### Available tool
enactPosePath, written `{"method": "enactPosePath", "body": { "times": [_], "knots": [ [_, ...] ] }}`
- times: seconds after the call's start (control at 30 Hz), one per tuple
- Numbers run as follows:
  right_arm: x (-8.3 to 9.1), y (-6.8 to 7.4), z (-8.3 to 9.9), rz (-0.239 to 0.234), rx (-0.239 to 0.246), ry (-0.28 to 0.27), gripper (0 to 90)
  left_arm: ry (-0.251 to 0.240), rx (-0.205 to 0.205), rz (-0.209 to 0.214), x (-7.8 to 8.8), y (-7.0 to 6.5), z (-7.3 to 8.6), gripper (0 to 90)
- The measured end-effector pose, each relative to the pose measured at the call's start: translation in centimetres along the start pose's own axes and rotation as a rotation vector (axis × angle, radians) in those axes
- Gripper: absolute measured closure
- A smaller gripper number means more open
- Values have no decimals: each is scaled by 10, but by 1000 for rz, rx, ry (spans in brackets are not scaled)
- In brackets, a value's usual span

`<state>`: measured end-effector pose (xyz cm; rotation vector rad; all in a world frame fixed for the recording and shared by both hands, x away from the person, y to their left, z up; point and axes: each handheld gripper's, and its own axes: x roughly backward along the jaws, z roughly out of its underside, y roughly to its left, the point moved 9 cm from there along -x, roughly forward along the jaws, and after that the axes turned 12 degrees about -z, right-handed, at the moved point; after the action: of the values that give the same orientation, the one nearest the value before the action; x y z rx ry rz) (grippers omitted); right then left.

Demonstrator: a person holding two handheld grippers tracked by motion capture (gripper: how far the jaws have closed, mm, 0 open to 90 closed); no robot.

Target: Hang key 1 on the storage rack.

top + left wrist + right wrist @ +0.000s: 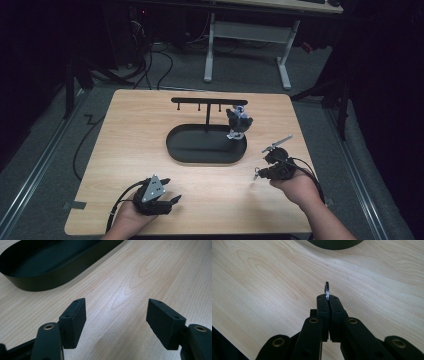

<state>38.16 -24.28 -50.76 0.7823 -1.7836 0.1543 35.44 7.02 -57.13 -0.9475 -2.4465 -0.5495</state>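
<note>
My right gripper [328, 298] is shut on a small metal ring [327, 290], which sticks up edge-on from between the pads, above bare wood. In the high view that gripper [257, 174] is held at the table's right, just off the right end of the black oval tray [200, 159]. A small grey and blue figure [238, 122] hangs at the right end of the black peg rack [207, 101] that rises from the tray. My left gripper [172, 190] lies near the front edge; its jaws [116, 315] stand open with nothing between them.
The tray's near wall [37, 282] is ahead and to the left of the left gripper, and its rim [334, 243] shows beyond the right gripper. Past the table's far edge stands a white desk frame [247, 32], with cables on the dark floor.
</note>
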Motion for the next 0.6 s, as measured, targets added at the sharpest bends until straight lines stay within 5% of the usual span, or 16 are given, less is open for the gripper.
{"method": "enactPosePath", "body": {
  "times": [0.6],
  "knots": [
    [9,0,-9,5,7,-12,895,-16,25,-8,2,4,-1,329]
  ]
}}
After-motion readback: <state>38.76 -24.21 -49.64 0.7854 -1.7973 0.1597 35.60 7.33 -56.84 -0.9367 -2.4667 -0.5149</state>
